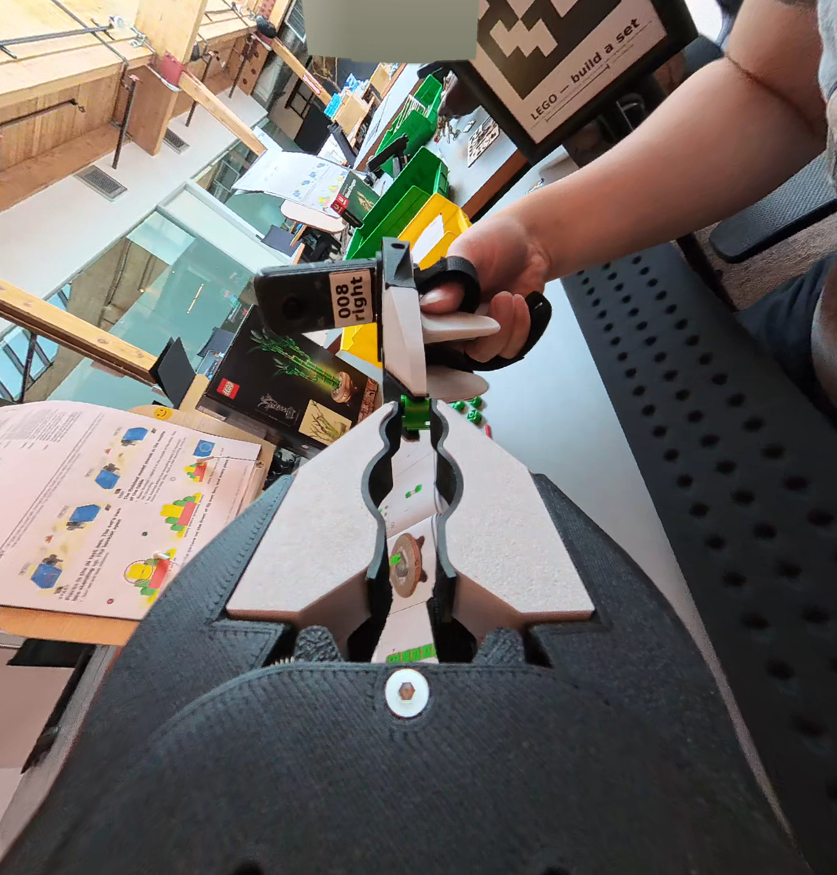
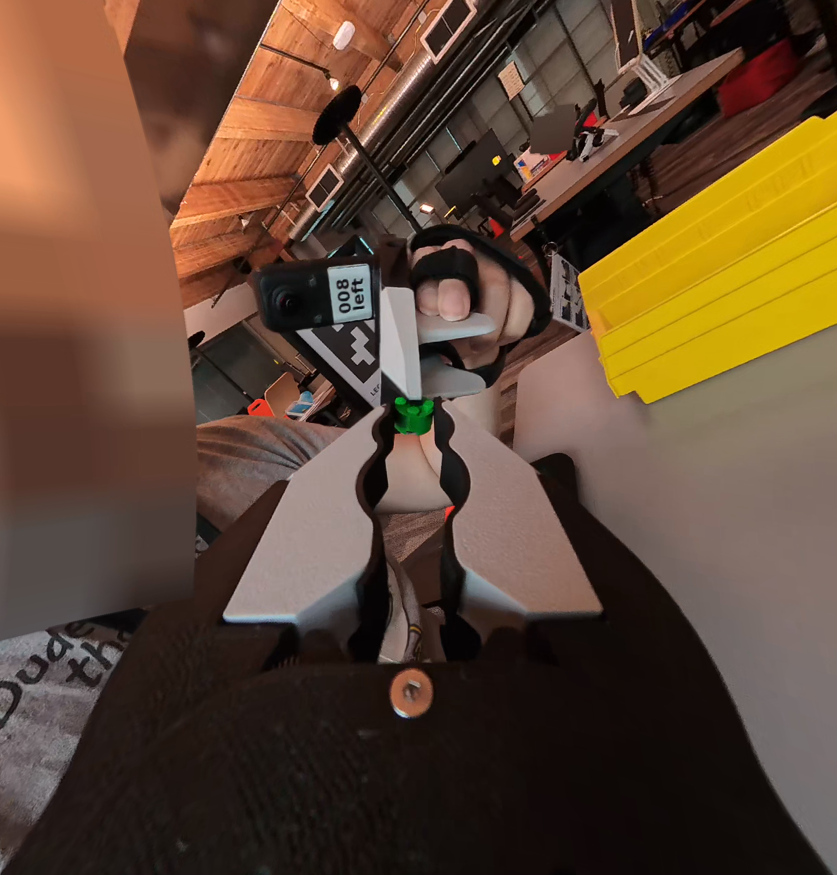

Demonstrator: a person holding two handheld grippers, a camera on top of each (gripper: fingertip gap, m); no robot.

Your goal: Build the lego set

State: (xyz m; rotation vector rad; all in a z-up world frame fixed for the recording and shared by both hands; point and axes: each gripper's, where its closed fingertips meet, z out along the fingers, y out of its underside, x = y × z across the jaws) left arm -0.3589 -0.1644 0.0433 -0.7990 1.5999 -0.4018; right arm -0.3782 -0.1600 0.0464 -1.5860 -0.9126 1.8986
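Note:
My left gripper point(image 1: 414, 419) is shut on a small green round Lego piece point(image 1: 415, 416), held in the air above the grey table point(image 1: 573, 426). My right gripper point(image 1: 419, 397) comes from the opposite side, tip to tip, with its tips on the same green piece. In the right wrist view my right gripper point(image 2: 411, 419) is shut on the green studded round piece point(image 2: 411, 417), and the left gripper point(image 2: 409, 397) meets it from above. I cannot tell whether it is one piece or two pressed together.
Loose green pieces point(image 1: 471, 409) lie on the table beyond the tips. An open instruction booklet point(image 1: 409, 568) shows between my left fingers. A black Lego box point(image 1: 288, 393), a printed sheet point(image 1: 99, 506), a yellow bin point(image 2: 715, 284), green bins point(image 1: 407, 189) and a black perforated chair point(image 1: 715, 450) surround the area. Left and right tips are no more than a few centimetres apart.

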